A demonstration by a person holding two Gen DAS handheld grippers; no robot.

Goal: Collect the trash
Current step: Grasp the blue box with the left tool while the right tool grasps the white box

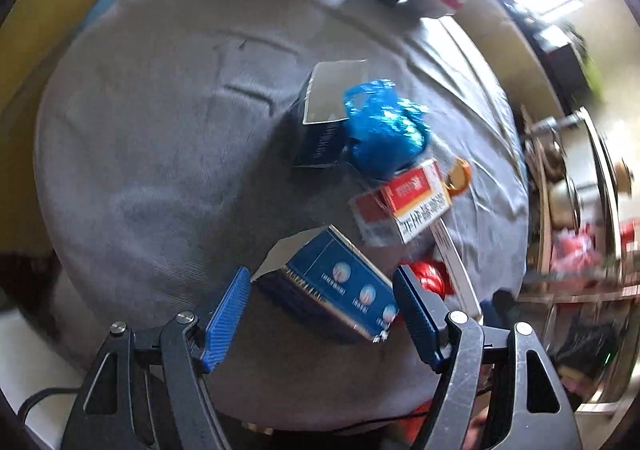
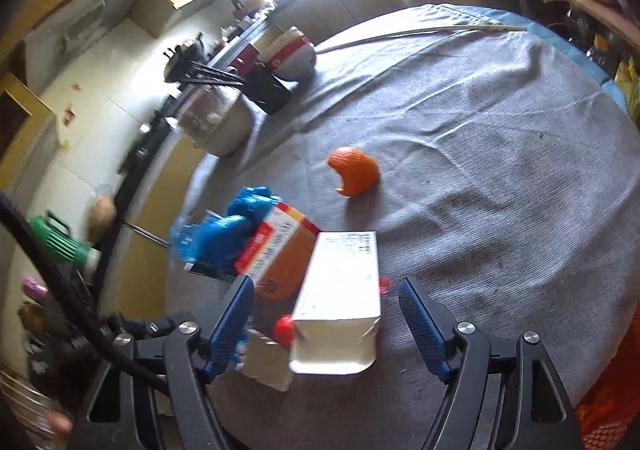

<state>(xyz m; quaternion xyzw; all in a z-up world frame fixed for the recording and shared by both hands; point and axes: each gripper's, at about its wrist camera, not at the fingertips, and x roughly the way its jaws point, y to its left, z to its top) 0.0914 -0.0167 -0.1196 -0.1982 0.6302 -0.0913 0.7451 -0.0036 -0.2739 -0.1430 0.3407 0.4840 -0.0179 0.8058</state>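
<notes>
A pile of trash lies on a round table under a grey cloth (image 1: 152, 154). In the left wrist view my left gripper (image 1: 322, 308) is open, its blue pads on either side of a blue carton (image 1: 340, 286). Beyond it lie a red-and-white box (image 1: 404, 202), a crumpled blue plastic bag (image 1: 384, 126), a dark blue open box (image 1: 320, 122) and a red wrapper (image 1: 430, 276). In the right wrist view my right gripper (image 2: 326, 316) is open around a white carton (image 2: 340, 302). An orange peel (image 2: 354, 176) lies further out on the cloth (image 2: 500, 170).
A white pot (image 2: 220, 122), a black box (image 2: 268, 88) and a white-and-red rice cooker (image 2: 290, 52) stand at the table's far edge. A thin stick (image 2: 420, 32) lies across the cloth. Shelves with clutter (image 1: 580, 210) stand to the right in the left wrist view.
</notes>
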